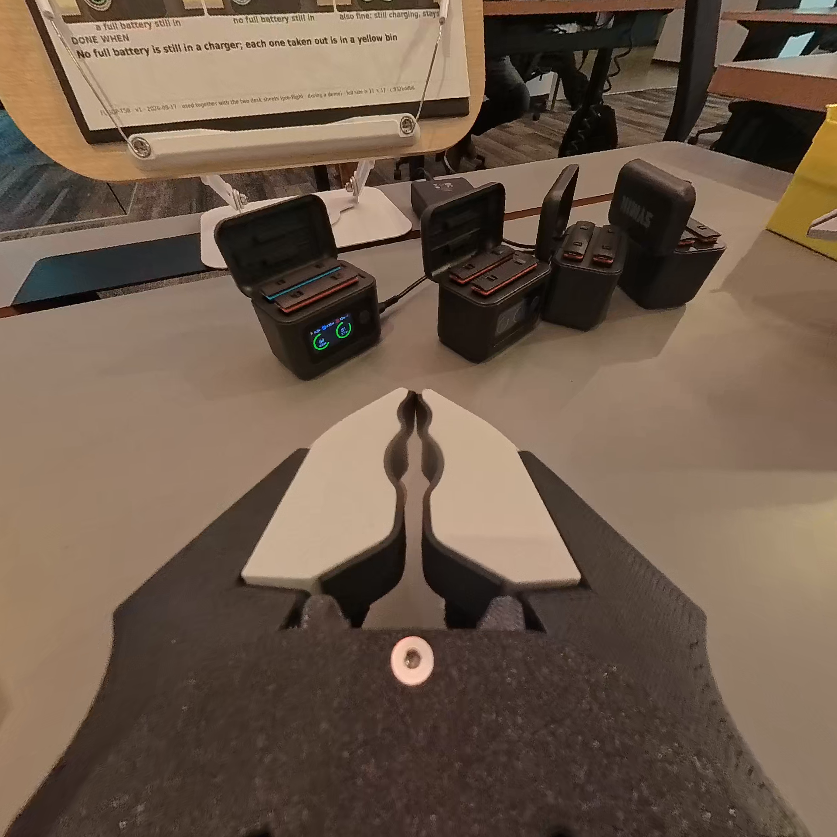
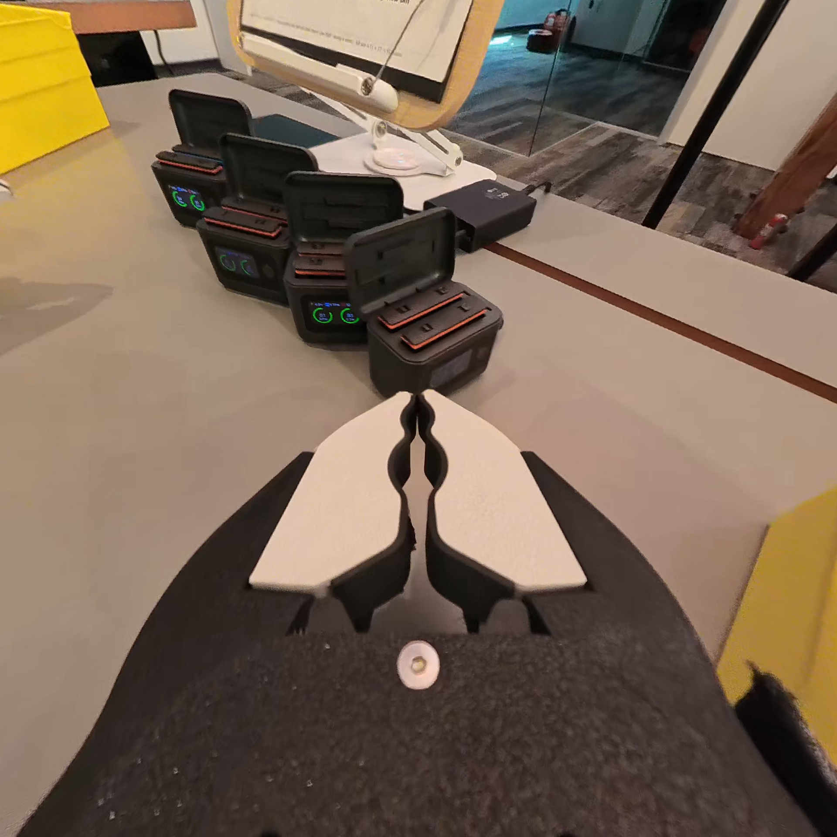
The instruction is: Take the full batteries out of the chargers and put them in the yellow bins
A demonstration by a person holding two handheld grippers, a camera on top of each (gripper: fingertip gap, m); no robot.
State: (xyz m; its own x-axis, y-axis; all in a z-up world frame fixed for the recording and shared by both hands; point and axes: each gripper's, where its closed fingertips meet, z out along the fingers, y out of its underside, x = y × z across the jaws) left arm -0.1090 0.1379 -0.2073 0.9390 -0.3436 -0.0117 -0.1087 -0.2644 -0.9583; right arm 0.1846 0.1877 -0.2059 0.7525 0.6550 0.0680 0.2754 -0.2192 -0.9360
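Observation:
Several black chargers with open lids stand in a row on the grey table. In the left wrist view the leftmost charger (image 1: 317, 312) has a lit screen with green rings and holds batteries (image 1: 312, 285) with a blue and an orange edge. My left gripper (image 1: 416, 396) is shut and empty, short of that charger. In the right wrist view my right gripper (image 2: 417, 398) is shut and empty, just in front of the nearest charger (image 2: 435, 344), which holds two orange-edged batteries (image 2: 425, 317). A yellow bin (image 2: 40, 86) stands far left; another yellow bin (image 2: 788, 611) is at the right.
An instruction sheet on a wooden board with a white stand (image 1: 253, 81) rises behind the chargers. A black power brick (image 2: 484, 217) with cables lies behind the row. A yellow bin (image 1: 806, 194) shows at the right edge of the left wrist view. The table's far edge runs behind the chargers. The tips of one gripper are about 30 cm away from the tips of the other. The black power brick (image 2: 484, 217) is about 30 cm from my right fingertips and 35 cm from my left.

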